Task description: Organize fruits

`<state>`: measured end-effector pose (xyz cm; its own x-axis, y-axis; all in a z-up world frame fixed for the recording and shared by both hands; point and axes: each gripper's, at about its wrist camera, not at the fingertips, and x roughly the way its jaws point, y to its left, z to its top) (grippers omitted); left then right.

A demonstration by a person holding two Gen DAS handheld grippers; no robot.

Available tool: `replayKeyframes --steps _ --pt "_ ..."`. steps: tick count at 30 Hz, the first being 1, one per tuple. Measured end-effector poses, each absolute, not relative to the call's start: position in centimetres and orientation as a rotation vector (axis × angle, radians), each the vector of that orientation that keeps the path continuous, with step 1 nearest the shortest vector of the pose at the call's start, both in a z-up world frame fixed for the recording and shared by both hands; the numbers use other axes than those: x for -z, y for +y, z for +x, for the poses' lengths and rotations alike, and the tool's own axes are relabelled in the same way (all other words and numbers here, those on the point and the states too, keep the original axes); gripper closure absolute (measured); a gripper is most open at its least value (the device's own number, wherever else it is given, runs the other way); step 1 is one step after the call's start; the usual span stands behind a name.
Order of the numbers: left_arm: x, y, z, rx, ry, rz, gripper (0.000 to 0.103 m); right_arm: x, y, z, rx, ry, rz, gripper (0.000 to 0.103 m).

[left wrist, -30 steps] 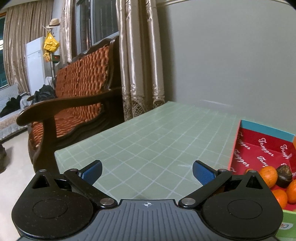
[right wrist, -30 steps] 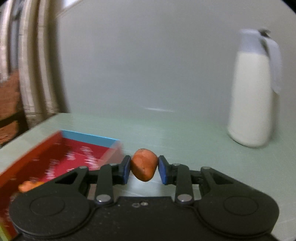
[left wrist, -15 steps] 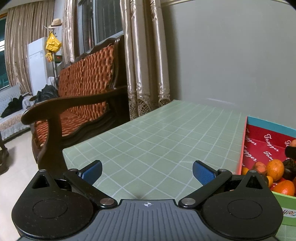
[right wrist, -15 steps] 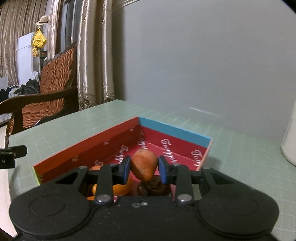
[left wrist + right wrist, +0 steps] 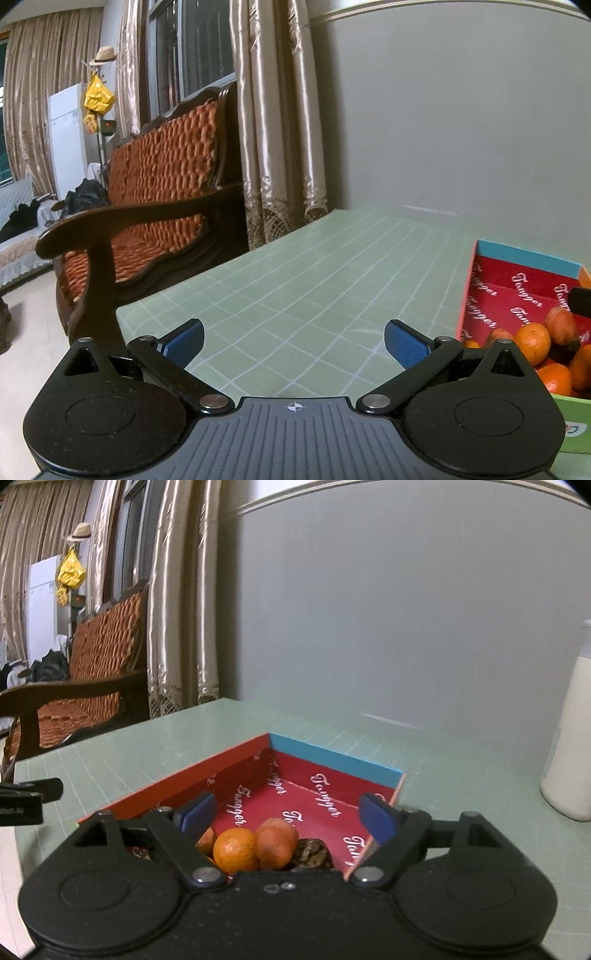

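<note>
My right gripper jaws just opened, nothing between them; reddish fruit lies in red box below. Left gripper open, empty.

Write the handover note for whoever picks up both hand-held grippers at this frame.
Right hand-held gripper: open over the red box; its jaws have just been opening, nothing between the pads.
Left hand-held gripper: open, empty, over the green table, box to its right.
Done: the reddish-orange fruit lies in the box beside a tangerine and a dark fruit.
Left: no loose fruit in view; check the table near the white jug.
</note>
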<state>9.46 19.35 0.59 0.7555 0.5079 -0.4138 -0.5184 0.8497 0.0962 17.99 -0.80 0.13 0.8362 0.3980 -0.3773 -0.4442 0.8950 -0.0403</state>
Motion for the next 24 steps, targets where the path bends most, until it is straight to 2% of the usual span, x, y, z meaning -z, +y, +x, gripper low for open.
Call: replayKeyframes --steps 6,8,10,18,24 --pt "-0.9 17.4 9.4 -0.531 0.413 0.023 0.0 -0.8 -2.7 16.0 -0.375 0.375 -0.098 0.014" --pt "-1.1 16.6 9.4 -0.5 0.411 0.031 0.0 -1.0 -3.8 15.1 -0.334 0.391 -0.072 0.005" --pt "-1.2 15.7 9.5 -0.453 0.431 0.036 0.0 -1.1 -4.9 14.1 -0.287 0.411 -0.042 0.002" --pt "-4.0 10.8 6.1 -0.281 0.464 0.033 0.0 -1.2 -9.2 8.4 -0.124 0.515 0.091 0.0" --pt "-6.8 8.6 2.5 -0.2 0.484 0.01 0.0 -2.8 -10.3 3.8 -0.059 0.489 0.111 0.0"
